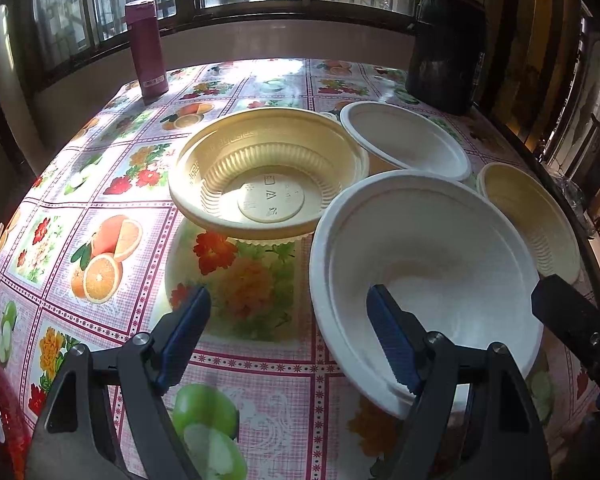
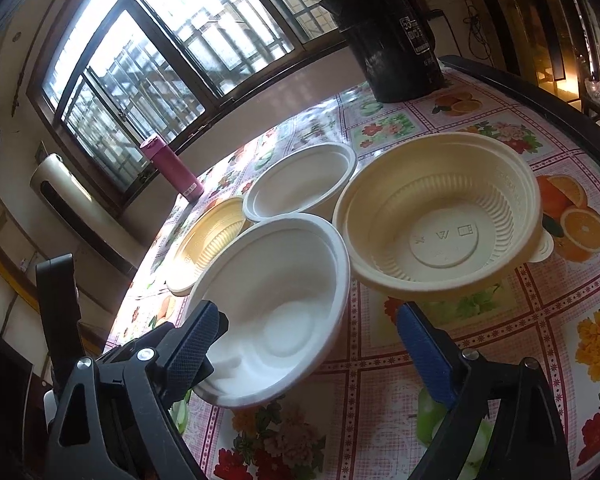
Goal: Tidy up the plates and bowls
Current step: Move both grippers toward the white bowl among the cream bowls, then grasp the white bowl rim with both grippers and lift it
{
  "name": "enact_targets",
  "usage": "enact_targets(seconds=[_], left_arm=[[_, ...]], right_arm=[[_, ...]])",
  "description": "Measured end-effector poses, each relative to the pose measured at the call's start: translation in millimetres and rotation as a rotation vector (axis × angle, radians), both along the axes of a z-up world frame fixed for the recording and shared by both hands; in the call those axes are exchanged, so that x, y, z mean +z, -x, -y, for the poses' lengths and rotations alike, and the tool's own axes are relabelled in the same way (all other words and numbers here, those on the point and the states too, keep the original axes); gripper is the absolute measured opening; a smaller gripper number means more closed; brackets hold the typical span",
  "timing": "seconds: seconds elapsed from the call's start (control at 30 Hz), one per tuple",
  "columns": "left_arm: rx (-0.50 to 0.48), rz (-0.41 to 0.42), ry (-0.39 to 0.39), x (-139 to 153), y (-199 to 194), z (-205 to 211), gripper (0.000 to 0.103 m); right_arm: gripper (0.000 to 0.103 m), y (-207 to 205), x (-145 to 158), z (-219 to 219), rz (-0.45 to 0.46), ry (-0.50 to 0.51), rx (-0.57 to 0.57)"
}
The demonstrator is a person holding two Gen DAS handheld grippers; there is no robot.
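I read the left gripper (image 1: 288, 332) as spread wide and holding nothing; its right pad sits inside the near white bowl (image 1: 428, 280), its left pad over the tablecloth (image 1: 112, 184); contact with the rim I cannot confirm. The right gripper (image 2: 308, 340) is also wide, gripping nothing; the same white bowl's (image 2: 276, 312) near rim lies between its pads. A beige ribbed bowl (image 1: 268, 172) stands beside that bowl; a second white bowl (image 1: 404, 144) and a second beige bowl (image 1: 532, 220) sit behind; a maroon flask (image 1: 146, 46) and black kettle (image 1: 446, 48) stand at the far edge.
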State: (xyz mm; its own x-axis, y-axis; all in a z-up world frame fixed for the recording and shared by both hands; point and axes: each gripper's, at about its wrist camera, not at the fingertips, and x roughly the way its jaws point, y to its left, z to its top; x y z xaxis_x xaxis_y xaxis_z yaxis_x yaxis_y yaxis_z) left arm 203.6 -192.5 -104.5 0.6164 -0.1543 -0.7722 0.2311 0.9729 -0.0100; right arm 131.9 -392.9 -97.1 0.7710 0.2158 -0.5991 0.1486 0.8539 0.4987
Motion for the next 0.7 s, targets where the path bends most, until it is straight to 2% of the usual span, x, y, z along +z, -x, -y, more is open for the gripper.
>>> enact_targets(seconds=[0.13,0.23,0.3,0.4,0.57,0.7], left_arm=[[0.001,-0.006,-0.01,-1.2,0.1,0.6,0.081],[-0.004,-0.015,-0.022,-3.8,1.3,2.5,0.081],[-0.016,-0.013,-0.031,-4.6,3.7,4.2,0.073],[-0.024,-0.033,-0.026,-4.8,5.5,3.8,0.061],[-0.037,-0.056,-0.01,-4.0,10.2,3.1,0.043],[-0.055,-0.074,0.004,-1.7,16.1,4.6,0.033]], right_arm=[[0.075,-3.6,-6.1,2.8,-0.032,-0.025,-0.002],[0.059,-6.9,-10.9,5.5,-0.06,-0.039,-0.004],[0.043,-7.6,-12.7,6.8,-0.069,-0.047,-0.005],[0.03,-7.8,-13.8,8.4,-0.069,-0.065,0.0],[0.022,-6.2,-15.1,9.4,-0.066,-0.081,-0.001],[0.016,-4.4,-15.5,6.6,-0.065,-0.077,0.003]])
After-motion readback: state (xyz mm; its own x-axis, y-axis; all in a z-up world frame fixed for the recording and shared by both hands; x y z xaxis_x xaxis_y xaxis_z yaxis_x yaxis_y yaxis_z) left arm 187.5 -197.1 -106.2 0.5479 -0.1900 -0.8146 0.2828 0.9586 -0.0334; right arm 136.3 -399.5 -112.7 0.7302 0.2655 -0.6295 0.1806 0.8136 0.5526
